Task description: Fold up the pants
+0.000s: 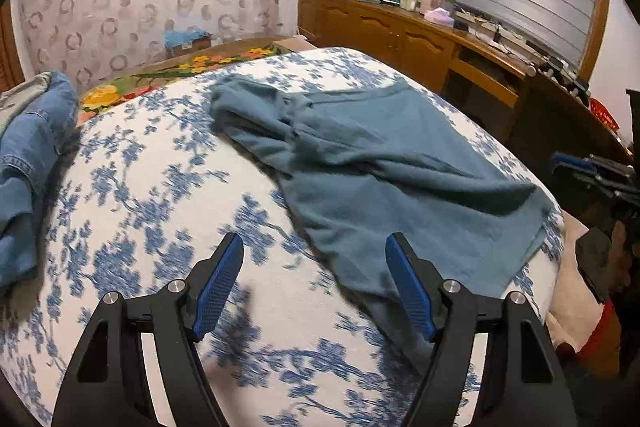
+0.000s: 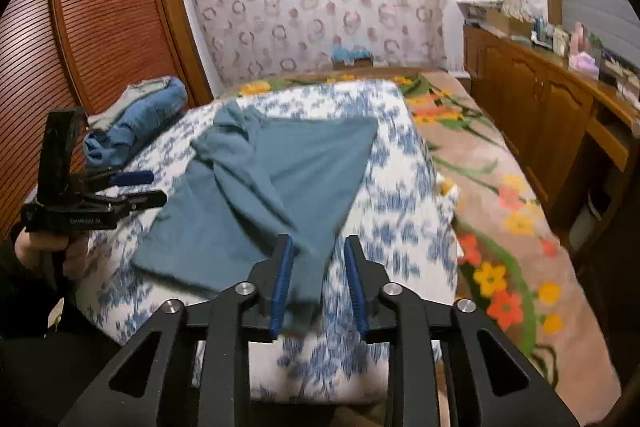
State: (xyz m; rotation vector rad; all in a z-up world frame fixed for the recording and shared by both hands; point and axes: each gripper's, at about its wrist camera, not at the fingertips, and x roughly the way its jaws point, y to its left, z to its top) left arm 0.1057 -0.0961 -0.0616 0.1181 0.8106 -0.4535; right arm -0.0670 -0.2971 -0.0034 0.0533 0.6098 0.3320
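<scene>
The teal pants (image 2: 256,195) lie rumpled across the middle of the bed (image 2: 400,211), one hem at its near edge; folding looks barely begun. The right gripper (image 2: 318,283) is parted, pinching nothing; the left gripper (image 1: 316,287) gapes wide, empty.

Small pale lettering runs along the black left gripper (image 2: 154,189) body. It's too blurred to read. Nothing else carries legible text.
</scene>
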